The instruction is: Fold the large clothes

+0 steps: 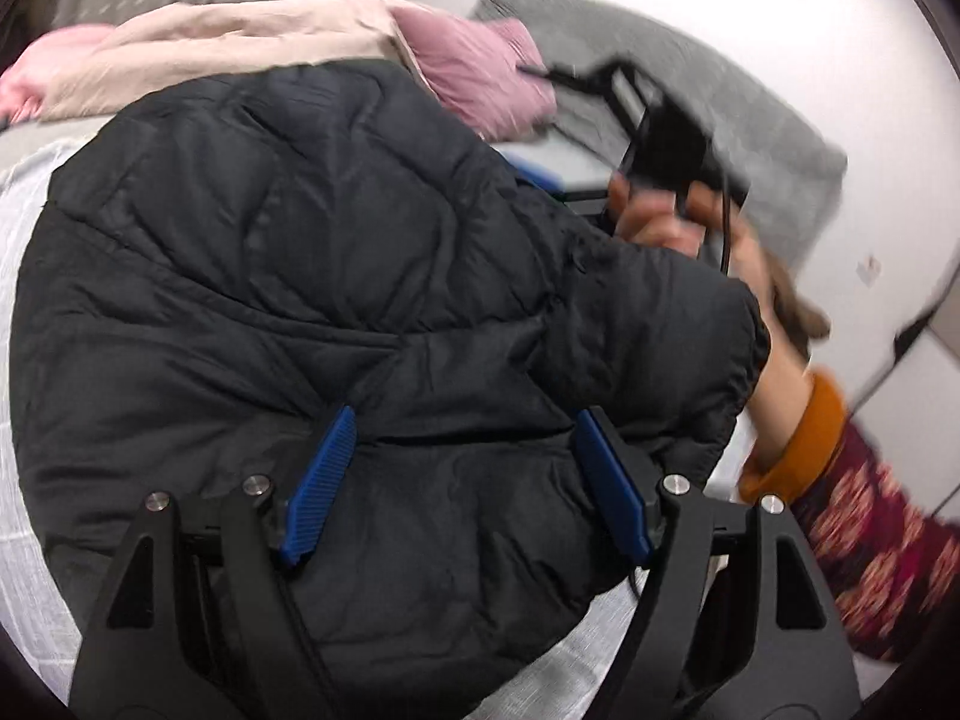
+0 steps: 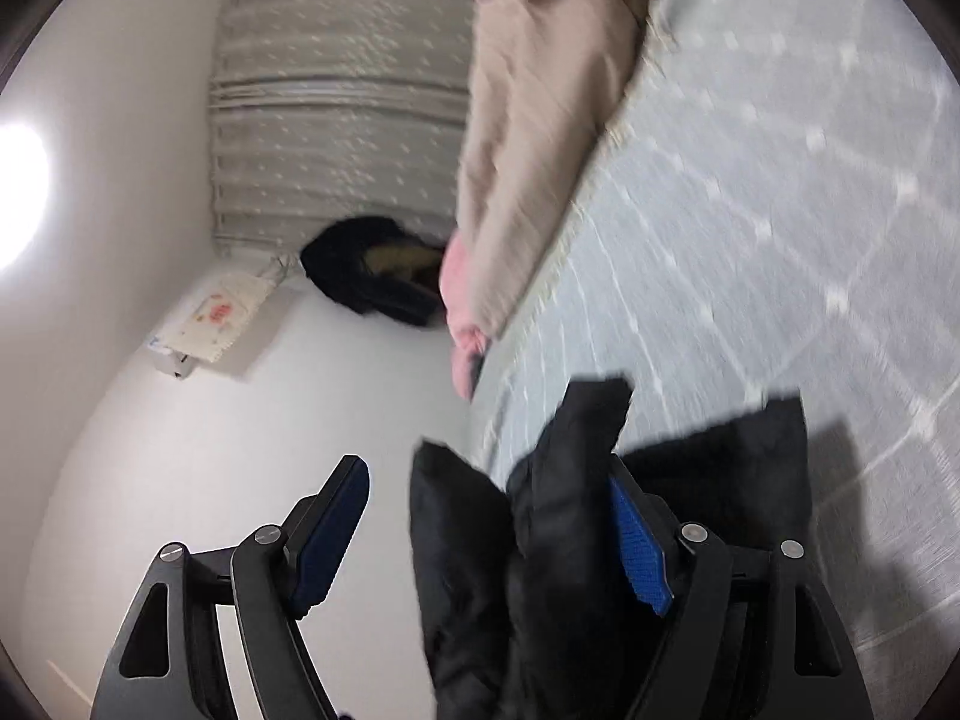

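Observation:
A black quilted puffer jacket lies bunched on the pale grey bedspread and fills the left wrist view. My left gripper is open just above it, blue pads wide apart, holding nothing. The right gripper shows blurred at the jacket's far side, held in a hand. In the right wrist view my right gripper is open; a fold of the black jacket hangs between its fingers, against the right blue pad.
A beige and pink quilt lies bunched beyond the jacket, also in the right wrist view. A grey pillow is at the far right. A dark garment sits by the wall. The person's patterned sleeve is at the right.

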{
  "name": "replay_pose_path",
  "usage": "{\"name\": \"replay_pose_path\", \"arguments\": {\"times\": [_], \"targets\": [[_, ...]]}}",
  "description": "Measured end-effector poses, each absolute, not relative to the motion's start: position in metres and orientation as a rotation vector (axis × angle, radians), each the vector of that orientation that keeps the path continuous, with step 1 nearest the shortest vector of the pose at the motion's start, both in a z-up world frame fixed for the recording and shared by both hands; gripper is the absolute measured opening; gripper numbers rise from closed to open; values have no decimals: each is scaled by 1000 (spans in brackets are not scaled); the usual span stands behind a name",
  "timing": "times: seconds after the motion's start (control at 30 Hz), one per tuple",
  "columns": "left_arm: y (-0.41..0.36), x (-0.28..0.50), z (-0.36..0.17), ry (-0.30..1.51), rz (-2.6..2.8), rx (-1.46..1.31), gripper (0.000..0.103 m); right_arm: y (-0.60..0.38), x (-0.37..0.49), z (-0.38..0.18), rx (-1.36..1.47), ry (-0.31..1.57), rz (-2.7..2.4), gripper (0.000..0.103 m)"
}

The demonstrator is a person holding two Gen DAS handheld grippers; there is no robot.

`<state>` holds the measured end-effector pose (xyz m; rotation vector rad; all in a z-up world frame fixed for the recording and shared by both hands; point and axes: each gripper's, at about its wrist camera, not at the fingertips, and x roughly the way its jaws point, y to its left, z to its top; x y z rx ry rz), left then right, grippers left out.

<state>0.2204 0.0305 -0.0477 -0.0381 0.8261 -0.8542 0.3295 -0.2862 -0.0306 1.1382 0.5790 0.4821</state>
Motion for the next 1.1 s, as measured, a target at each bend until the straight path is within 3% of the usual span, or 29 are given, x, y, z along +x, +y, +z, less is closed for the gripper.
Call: {"name": "replay_pose_path", "arguments": {"times": [0.2,0.37,0.4,0.43,0.47,0.53,0.73,1.1], "targets": [[13,224,-47,849,-890,13,75,-281,300,11,975,604,470,78],[6,217,-47,832,-880,27,75,-213,300,-6,765,855,496,75],[7,215,-46,829,-871,39,75,-202,303,-10,720,880,488,62],[7,212,-42,822,-857,54,75,-189,307,-14,678,909,493,30],[6,207,-36,816,-854,55,76,-185,306,-15,666,913,499,20],[16,202,-21,773,-844,14,75,-176,297,-1,627,861,500,11],[47,208,4,649,-688,-80,76,-187,246,39,514,711,425,10],[17,209,-2,678,-514,12,76,-226,223,-7,463,877,232,11]]}}
